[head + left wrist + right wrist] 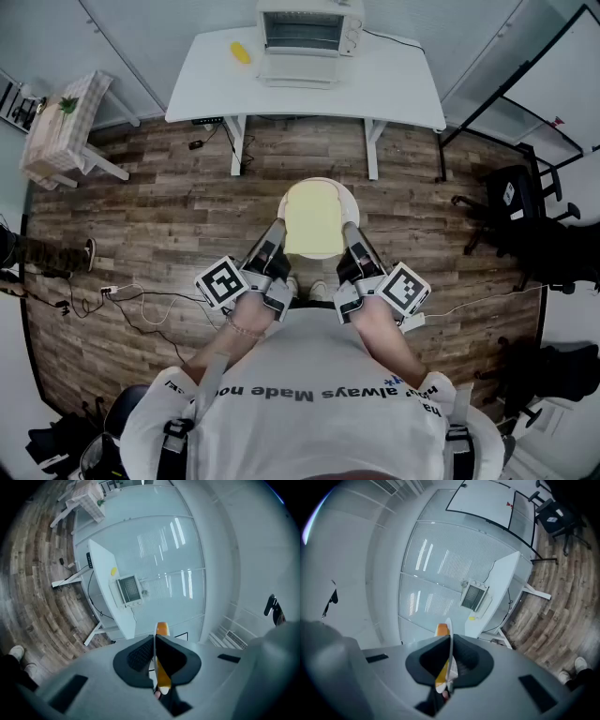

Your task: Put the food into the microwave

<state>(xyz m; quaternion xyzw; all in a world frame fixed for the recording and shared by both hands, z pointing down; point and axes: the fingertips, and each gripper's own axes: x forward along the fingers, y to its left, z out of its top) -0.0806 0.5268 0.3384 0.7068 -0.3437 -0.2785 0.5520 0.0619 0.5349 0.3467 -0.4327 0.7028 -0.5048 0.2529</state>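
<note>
The left gripper [278, 231] is shut tight on the left edge of the plate [319, 185]. In the left gripper view its two dark pads [135, 657] are pressed together, with only the thin white rim of the plate [153, 645] between them. The right gripper [350, 231] does the same on the right edge. In the right gripper view its pads [465, 660] squeeze the rim [449, 631] too. Both grippers [154, 662] [449, 663] point level, away from the person.

The food is a slice of bread [314, 221]. It lies flat on the round white plate, right between the two grippers. The plate is up in the air over the wood floor [141, 225], just in front of the person. The bread's long side runs away from the person, toward the white table [398, 86]. Its round end faces the table. From the side, the bread looks like an orange-brown strip next to the rim [162, 631] [441, 631].

The microwave [309, 33] stands on the table, straight ahead and well apart from the plate. A small yellow thing [241, 52] lies on the table to the left of the microwave.
</note>
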